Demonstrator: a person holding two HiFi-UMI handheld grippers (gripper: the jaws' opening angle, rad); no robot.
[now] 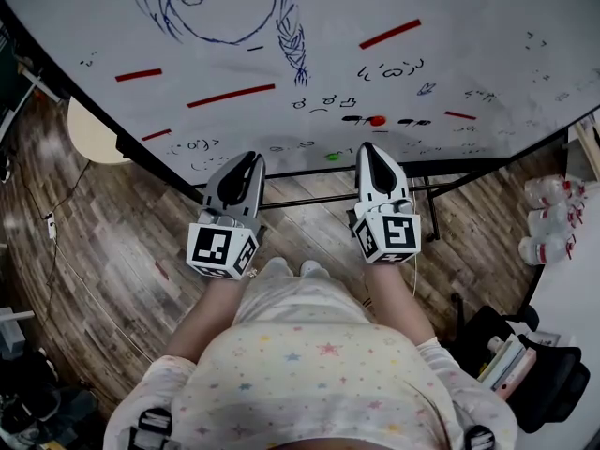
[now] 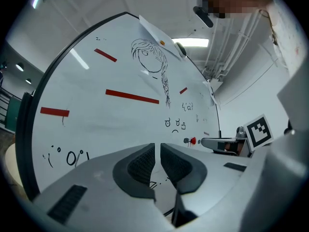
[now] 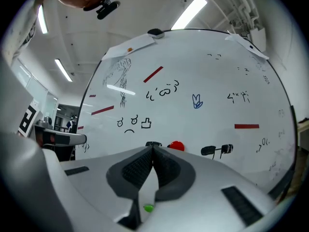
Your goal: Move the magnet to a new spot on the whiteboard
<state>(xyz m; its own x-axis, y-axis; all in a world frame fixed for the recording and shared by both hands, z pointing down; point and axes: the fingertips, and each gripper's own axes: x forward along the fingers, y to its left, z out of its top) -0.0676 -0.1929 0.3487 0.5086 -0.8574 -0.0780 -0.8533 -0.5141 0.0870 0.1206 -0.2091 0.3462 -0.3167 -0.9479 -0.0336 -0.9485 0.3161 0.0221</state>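
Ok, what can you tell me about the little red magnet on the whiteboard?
The red magnet is a small, round, glossy button, plastic-looking, stuck flat on the whiteboard near its lower edge. Only the whiteboard touches it. The right gripper points at it from just short of it, jaws shut and empty.

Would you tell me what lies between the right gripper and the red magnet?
Only bare whiteboard, seen in the head view, separates the right gripper from the red magnet.
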